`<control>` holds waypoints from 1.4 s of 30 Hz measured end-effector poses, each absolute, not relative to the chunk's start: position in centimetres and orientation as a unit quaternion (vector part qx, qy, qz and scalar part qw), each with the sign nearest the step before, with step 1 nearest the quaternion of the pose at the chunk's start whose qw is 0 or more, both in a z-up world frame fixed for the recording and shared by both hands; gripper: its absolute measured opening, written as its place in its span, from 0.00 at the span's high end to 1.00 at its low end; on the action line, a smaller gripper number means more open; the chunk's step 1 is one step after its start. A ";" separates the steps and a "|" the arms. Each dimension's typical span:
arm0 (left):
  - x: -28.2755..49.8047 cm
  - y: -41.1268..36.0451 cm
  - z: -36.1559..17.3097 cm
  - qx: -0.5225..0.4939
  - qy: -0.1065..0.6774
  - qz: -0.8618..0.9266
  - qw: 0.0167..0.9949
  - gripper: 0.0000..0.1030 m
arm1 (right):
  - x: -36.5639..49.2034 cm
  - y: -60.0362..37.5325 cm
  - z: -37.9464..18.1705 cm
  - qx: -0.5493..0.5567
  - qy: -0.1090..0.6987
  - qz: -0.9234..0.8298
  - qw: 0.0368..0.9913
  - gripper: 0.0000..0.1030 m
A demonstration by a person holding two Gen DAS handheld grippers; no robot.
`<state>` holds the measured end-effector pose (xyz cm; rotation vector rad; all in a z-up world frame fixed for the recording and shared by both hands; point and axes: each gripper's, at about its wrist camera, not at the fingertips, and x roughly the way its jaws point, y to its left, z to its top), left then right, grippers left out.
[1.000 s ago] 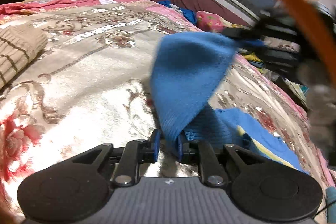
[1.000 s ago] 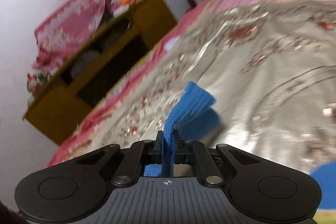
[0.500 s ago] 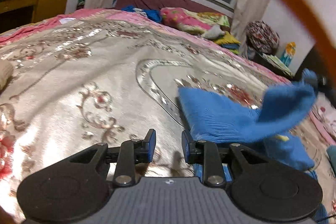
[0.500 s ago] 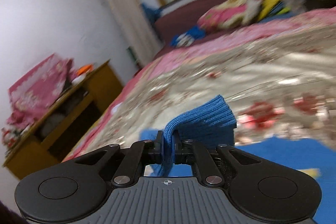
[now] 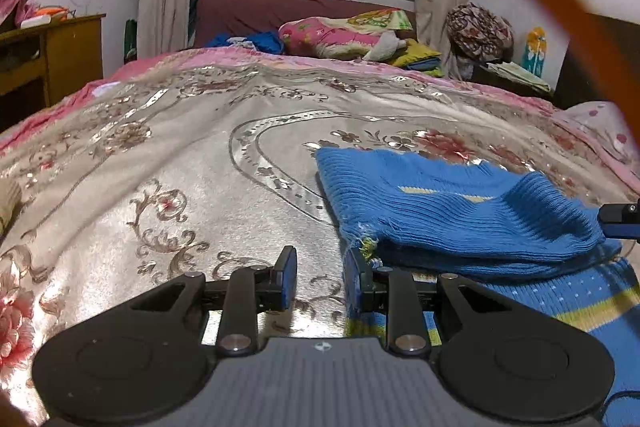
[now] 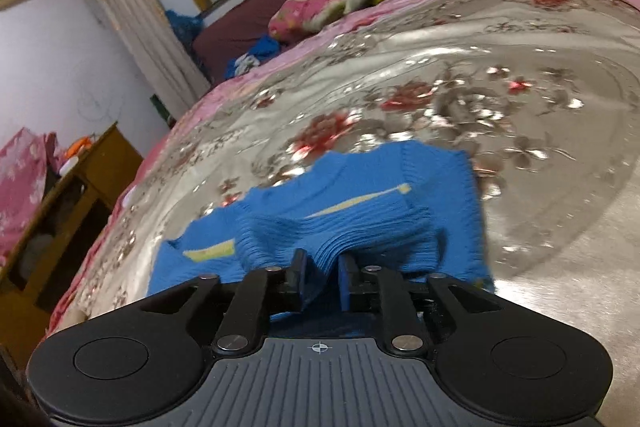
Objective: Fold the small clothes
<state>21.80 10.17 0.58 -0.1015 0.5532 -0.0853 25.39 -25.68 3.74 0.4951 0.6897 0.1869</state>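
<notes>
Ribbed blue knit sweater (image 5: 452, 211) with pale yellow stripes and a frayed hem, lying on a glossy satin bedspread (image 5: 160, 163) with shiny floral weave, matt black plastic left hand-held gripper (image 5: 320, 277) with metal rivets, varnished wooden cabinet (image 5: 60, 47) left of the bedspread

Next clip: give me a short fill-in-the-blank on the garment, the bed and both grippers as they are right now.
1. The knit sweater is ____ with yellow stripes.
2. It lies on a floral ____.
3. The left gripper is ____ and holds nothing.
4. The right gripper has its fingers apart with a fold of the ____ between them.

Missing words: blue; bedspread; open; sweater
</notes>
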 end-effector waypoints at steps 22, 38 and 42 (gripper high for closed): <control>21.1 8.5 3.0 -0.044 0.233 -0.031 0.971 0.63 | 28.0 -29.7 4.4 0.388 0.310 0.101 0.862 0.92; 21.7 6.9 2.5 -0.019 0.259 -0.042 0.965 0.60 | 23.9 -32.3 0.7 0.362 0.338 0.055 0.867 0.88; 22.6 6.0 3.0 -0.009 0.253 -0.052 0.966 0.60 | 23.6 -32.6 2.3 0.329 0.316 0.032 0.889 0.88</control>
